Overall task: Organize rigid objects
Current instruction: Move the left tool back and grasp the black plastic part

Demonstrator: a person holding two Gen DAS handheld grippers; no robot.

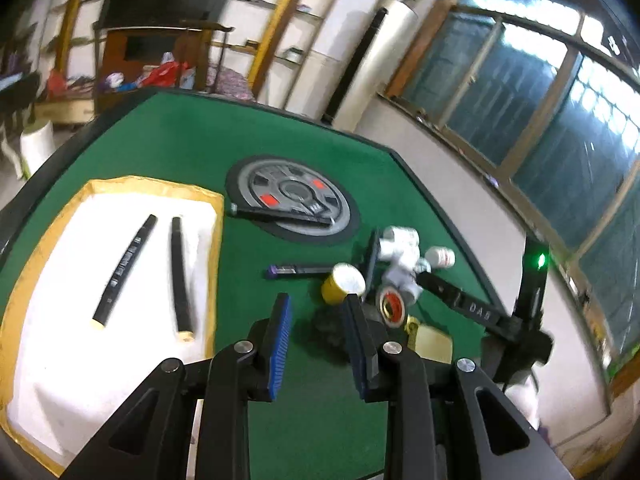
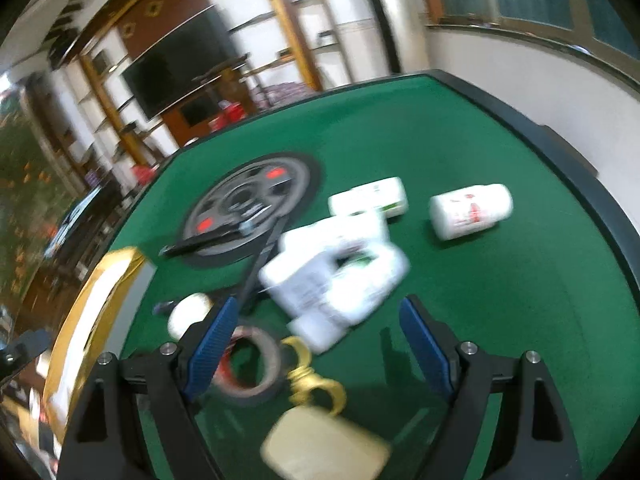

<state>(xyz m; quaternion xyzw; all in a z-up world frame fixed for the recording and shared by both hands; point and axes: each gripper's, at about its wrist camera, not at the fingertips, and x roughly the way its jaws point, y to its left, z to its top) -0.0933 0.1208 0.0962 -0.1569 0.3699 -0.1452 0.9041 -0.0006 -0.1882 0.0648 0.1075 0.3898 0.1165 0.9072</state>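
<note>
A white tray with a yellow rim (image 1: 56, 280) lies on the left of the green table and holds two black sticks (image 1: 124, 268) (image 1: 181, 276). My left gripper (image 1: 316, 320) is open and empty above the felt, beside a yellow can (image 1: 344, 283). A pile of white bottles (image 2: 340, 276) lies mid-table, blurred. My right gripper (image 2: 316, 332) is open and empty just in front of that pile. A tape roll (image 2: 250, 364) and a gold clip with a beige tag (image 2: 316, 396) lie between its fingers. The right gripper also shows in the left wrist view (image 1: 468, 306).
A round grey disc (image 1: 292, 200) with a black bar across it sits mid-table. A dark pen (image 1: 298, 270) lies on the felt. A lone white bottle (image 2: 472, 210) lies to the right. The table's black edge (image 2: 560, 140) is near a wall and windows.
</note>
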